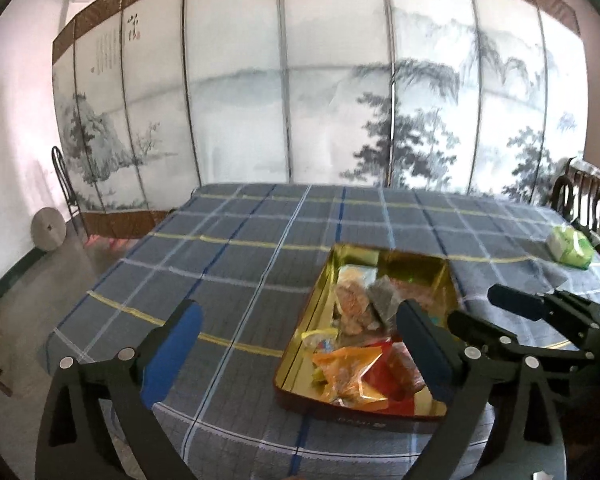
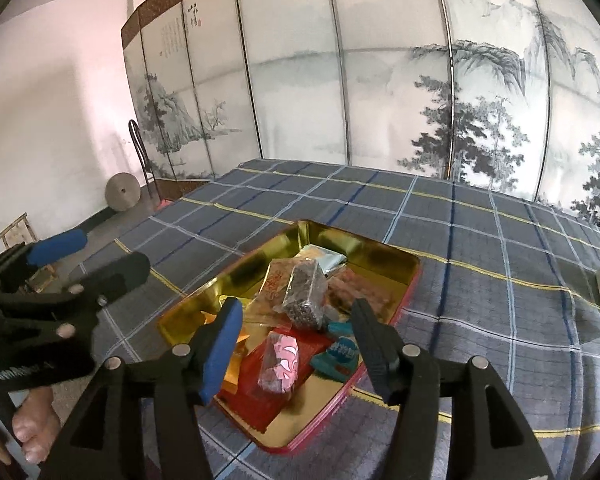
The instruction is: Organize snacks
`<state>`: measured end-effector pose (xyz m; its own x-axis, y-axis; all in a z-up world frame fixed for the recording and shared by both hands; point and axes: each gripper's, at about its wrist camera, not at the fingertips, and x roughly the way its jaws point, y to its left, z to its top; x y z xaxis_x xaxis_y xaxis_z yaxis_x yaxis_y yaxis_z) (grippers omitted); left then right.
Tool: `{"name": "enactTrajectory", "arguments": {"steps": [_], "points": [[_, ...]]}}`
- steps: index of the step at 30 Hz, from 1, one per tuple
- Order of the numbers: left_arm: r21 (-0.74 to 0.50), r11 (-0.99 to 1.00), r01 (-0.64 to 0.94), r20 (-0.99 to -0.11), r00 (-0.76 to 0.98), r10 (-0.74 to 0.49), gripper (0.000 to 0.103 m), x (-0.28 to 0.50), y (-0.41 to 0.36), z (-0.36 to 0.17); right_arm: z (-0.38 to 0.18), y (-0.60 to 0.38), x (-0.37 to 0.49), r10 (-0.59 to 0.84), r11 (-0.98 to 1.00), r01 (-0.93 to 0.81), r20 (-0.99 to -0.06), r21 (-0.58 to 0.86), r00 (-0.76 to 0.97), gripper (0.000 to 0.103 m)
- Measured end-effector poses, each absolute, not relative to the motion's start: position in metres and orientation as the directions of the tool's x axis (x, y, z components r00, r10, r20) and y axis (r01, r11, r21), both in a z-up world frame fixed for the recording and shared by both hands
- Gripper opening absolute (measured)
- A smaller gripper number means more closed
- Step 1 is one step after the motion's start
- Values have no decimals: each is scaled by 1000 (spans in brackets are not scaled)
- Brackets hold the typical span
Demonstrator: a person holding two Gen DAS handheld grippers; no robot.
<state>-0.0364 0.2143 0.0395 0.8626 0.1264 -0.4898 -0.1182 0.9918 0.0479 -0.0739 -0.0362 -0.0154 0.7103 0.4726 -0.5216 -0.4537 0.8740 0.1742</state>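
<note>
Both my grippers hover empty above the snack tin.

The gold-lined tin (image 2: 388,270) lies on the plaid tablecloth (image 2: 480,240), long axis running away from me; left gripper (image 1: 300,334) wide open, right gripper (image 2: 296,336) released.

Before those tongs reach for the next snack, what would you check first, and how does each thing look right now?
1. Left tongs empty, open: ok.
2. Right tongs empty, open: ok.
3. Gold tin flat on plaid tablecloth: ok.
4. Snacks inside the tin, such as the orange packet and the dark clear-wrapped packet: ok.
5. Green and white packet lies outside the tin, near the table's far right edge: not ok.
6. Room left in the tin for it: ok, bare gold at the far end.
</note>
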Motion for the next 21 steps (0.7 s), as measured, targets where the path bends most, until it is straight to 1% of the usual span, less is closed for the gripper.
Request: {"name": "enactTrajectory", "arguments": {"steps": [4, 10, 14, 18, 21], "points": [[62, 994, -87, -470, 876, 106, 103, -46, 207, 52, -6, -46, -83, 474, 876, -449, -497, 177, 727, 58], [82, 995, -59, -444, 892, 89, 103, -59, 198, 67, 6, -53, -97, 476, 876, -449, -466, 175, 746, 58], [56, 998, -33, -437, 898, 55, 103, -70, 195, 79, 12, -59, -107, 474, 878, -447, -449, 173, 757, 58], [65, 997, -50, -444, 893, 74, 103, -78, 193, 88, 20, -71, -118, 477, 878, -440, -421, 190, 771, 58], [57, 998, -36, -422, 905, 57, 103, -86, 191, 94, 25, -77, -122, 472, 881, -434, -408, 188, 781, 59]]}}
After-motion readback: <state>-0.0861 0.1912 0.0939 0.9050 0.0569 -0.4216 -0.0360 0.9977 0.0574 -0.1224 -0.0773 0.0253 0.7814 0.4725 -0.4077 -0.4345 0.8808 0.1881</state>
